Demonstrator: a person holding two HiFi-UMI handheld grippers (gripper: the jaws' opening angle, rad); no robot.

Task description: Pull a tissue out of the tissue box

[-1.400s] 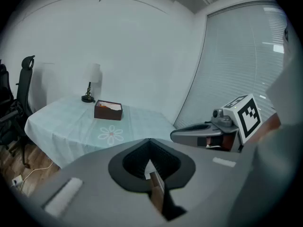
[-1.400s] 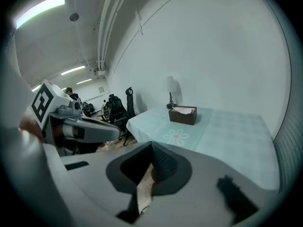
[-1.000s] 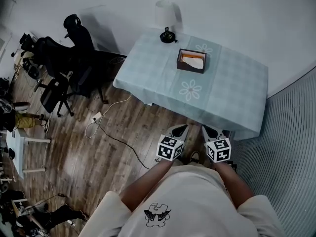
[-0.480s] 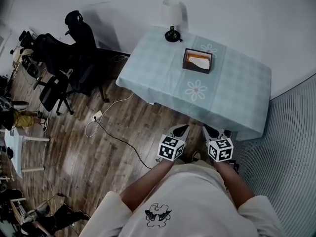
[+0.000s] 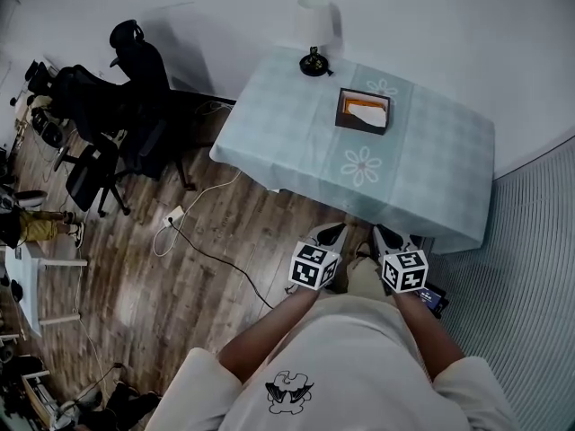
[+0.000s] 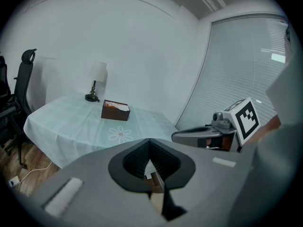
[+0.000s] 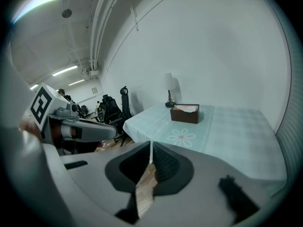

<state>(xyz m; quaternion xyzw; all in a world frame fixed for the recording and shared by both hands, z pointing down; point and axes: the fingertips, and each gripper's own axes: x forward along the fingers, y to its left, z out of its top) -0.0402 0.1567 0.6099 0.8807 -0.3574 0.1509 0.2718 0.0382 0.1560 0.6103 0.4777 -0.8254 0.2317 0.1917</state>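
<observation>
Tissue box sits on checked tablecloth near lamp, above wooden floor.

Nothing here can be read as letters or numbers. The cubes on the left gripper and right gripper bear only black-and-white square markers. The person's shirt shows a wordless black graphic.
</observation>
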